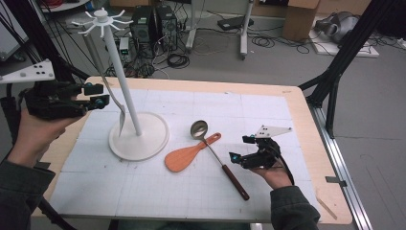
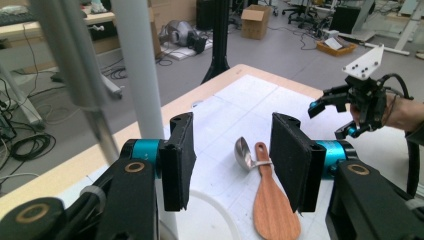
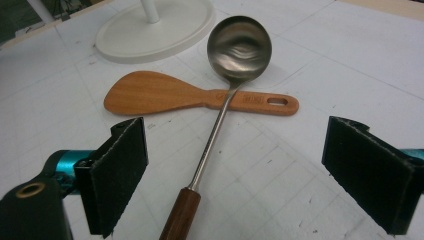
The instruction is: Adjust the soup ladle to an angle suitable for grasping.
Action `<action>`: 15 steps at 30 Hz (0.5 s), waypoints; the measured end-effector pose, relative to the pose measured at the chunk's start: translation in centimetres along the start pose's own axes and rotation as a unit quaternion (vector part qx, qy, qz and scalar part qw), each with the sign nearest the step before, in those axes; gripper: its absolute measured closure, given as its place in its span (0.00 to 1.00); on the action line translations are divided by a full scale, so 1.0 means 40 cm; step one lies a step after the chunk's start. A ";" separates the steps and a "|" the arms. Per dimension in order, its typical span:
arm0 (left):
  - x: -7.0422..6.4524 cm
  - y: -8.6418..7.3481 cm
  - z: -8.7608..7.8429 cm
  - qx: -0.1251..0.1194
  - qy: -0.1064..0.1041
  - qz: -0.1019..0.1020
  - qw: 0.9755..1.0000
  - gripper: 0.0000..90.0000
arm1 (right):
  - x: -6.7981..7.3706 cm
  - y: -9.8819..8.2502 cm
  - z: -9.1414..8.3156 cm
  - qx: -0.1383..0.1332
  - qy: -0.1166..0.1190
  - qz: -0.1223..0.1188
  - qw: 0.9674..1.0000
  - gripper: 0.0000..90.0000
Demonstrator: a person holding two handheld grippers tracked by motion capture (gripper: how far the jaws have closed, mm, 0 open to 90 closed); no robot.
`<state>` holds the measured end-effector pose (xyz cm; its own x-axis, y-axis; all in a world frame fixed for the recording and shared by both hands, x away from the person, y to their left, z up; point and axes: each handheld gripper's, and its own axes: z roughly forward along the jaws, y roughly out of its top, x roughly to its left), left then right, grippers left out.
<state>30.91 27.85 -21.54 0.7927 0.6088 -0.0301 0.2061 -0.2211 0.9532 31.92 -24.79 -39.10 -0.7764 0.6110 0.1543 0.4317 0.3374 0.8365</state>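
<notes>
My right claw [image 3: 235, 175] hangs wide over the ladle [image 3: 220, 120], stiff and slippery steel, best gripped at its wooden handle.

The left gripper [image 2: 232, 162] has its two black pads [image 2: 177, 162] apart, with nothing between them; past the gap lies the white mat [image 2: 240, 107] on the table [image 2: 65, 175]. Just beyond the right pad a wooden spatula [image 2: 272, 207] lies with its handle pointing far, and a steel ladle [image 2: 243, 153] crosses over that handle, its bowl to the left. A white pole [image 2: 137, 65] rises just behind the left pad, and a blurred grey rod [image 2: 80, 75] hangs left of it. The curved rim of a white base [image 2: 220, 212] shows near, below the pads. Far right, a hand holds the right gripper [image 2: 332, 117], a white plate on top, above the mat.
</notes>
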 end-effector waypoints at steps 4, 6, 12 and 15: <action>-0.005 -0.025 0.007 0.002 0.001 -0.002 1.000 0.55 | 0.005 0.000 0.004 0.007 0.000 -0.005 1.000 0.11; -0.008 -0.036 0.011 0.006 0.001 0.001 1.000 0.54 | 0.008 0.000 0.008 0.011 -0.004 -0.009 1.000 0.12; -0.019 -0.069 0.026 0.011 -0.002 0.007 1.000 0.50 | 0.012 -0.005 0.017 0.020 -0.004 -0.008 1.000 0.12; -0.026 -0.089 0.038 0.013 -0.005 0.007 1.000 0.47 | 0.008 -0.009 0.023 0.027 -0.004 -0.005 1.000 0.19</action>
<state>30.22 26.86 -25.35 0.8007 0.5987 -0.0204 0.2100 -0.2487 0.9456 31.94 -24.06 -39.82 -0.7770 0.6133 0.1420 0.4486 0.3812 0.8084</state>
